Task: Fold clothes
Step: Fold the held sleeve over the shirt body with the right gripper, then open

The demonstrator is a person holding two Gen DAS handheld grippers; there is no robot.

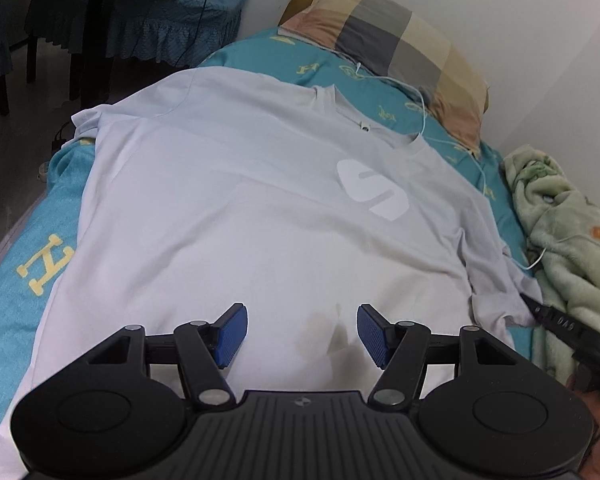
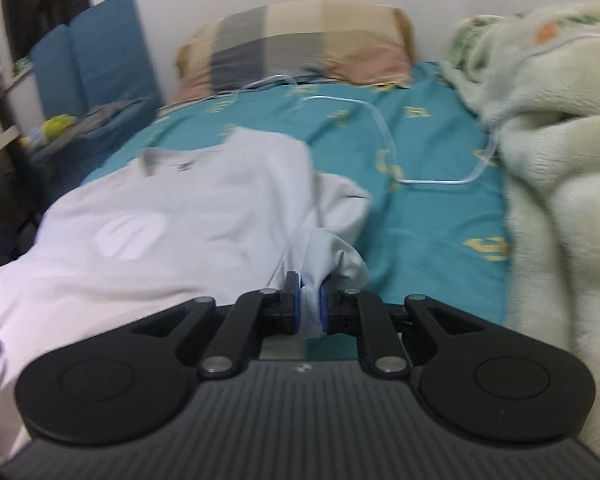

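Pinching sleeve edge (image 2: 316, 264) in right gripper (image 2: 310, 304), bare bedsheet (image 2: 432, 216) alongside

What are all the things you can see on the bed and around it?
T-shirt: one, pale white, spread flat on the bed, stained near its hem.
Bed sheet: one, teal with yellow marks, under the shirt.
Pillow: one, checked beige and grey, at the head.
Blanket: one, fuzzy pale green, beside the shirt.
Cable: one, white, on the sheet.
Chair: one, blue cover, beside the bed.
Left gripper: fingers open above the shirt.
Right gripper: fingers pinching the shirt's sleeve.
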